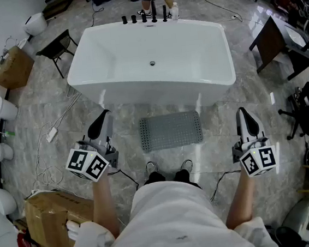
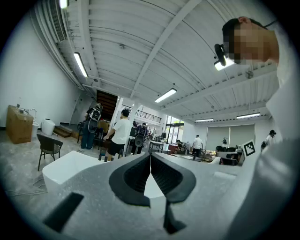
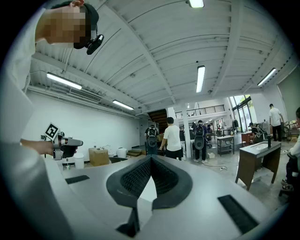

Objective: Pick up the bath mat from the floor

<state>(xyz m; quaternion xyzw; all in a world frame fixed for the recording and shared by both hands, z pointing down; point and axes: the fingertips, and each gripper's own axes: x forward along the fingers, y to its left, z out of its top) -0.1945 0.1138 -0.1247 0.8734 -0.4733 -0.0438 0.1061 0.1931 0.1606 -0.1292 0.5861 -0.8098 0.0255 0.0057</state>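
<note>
A grey studded bath mat (image 1: 170,130) lies flat on the marble floor, just in front of the white bathtub (image 1: 150,60) and ahead of the person's shoes. My left gripper (image 1: 102,120) is held up at the left of the mat, jaws shut and empty. At the mat's right my right gripper (image 1: 243,115) is also shut and holds nothing. Both are raised well above the floor and point forward and upward. In the left gripper view the closed jaws (image 2: 150,161) meet against the ceiling, and so do those in the right gripper view (image 3: 150,165). The mat is hidden in both gripper views.
Cardboard boxes (image 1: 57,218) stand at the near left and another box (image 1: 11,66) at the far left. A black chair (image 1: 57,48) is beside the tub. A desk (image 1: 275,42) and an office chair (image 1: 307,112) stand on the right. Cables (image 1: 53,153) trail over the floor. People stand beyond the tub.
</note>
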